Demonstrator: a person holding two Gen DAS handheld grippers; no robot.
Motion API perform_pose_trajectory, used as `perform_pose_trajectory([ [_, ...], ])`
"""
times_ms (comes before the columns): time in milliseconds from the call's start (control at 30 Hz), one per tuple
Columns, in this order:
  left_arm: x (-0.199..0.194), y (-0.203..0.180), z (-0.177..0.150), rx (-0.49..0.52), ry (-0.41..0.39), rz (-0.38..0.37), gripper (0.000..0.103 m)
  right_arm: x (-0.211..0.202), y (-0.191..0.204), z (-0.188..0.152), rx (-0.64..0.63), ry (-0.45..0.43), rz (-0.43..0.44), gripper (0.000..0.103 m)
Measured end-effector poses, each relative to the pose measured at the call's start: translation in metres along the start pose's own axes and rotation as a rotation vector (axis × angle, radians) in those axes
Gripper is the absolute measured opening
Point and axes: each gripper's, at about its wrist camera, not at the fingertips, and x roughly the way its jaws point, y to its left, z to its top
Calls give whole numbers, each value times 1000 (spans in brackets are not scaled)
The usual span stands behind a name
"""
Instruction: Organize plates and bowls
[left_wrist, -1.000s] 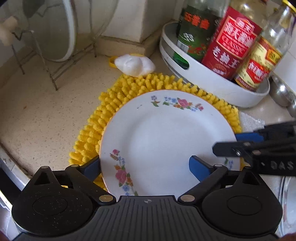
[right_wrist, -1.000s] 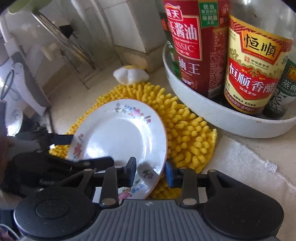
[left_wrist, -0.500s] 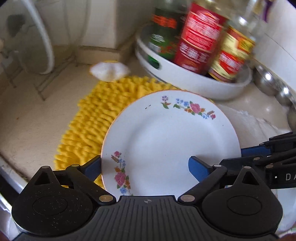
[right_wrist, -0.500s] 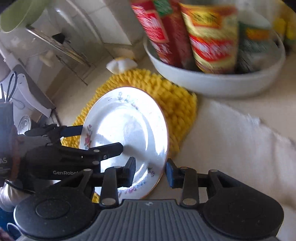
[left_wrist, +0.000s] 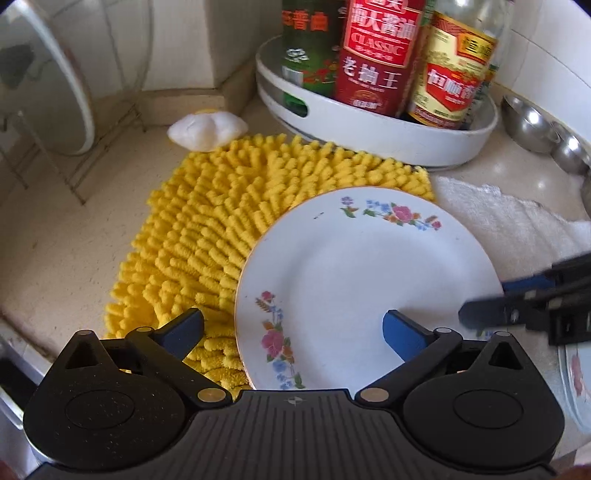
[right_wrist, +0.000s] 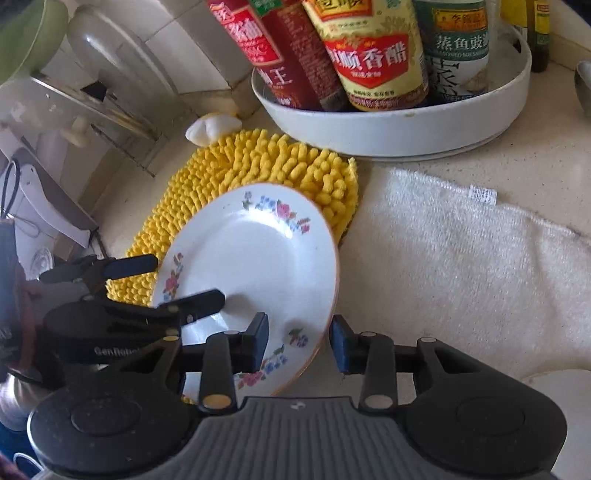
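Two tools straddle one flowered plate. Left tool is wide open, one finger on the yellow mat, the other over the plate face; holds nothing that I can see. Right tool is part open with its fingers either side of the rim at the plate's 5 o'clock; gap shows on the outer side, so not clamped yet. Plate sits tilted, half on the mat, half toward the white towel, at 6 o'clock from the white tray on the desk.

To do it well: close the right tool squarely on the rim, lift slowly, keep the left tool near underneath in case the glazed rim slips.

Writing: red bottle reads "CLASSIC"; the left tool's body in the right view reads "GenRobo…". Other labels are Chinese.
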Motion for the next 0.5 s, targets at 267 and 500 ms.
perform_pose_trajectory([
  [267,-2,-14,-1,19,-33,-27,99,-1,9,-5,-25,-42,-39,54],
  [500,-19,-27,1,23,-68,13,98,-21,9,-12,-43,-93,-32,54],
])
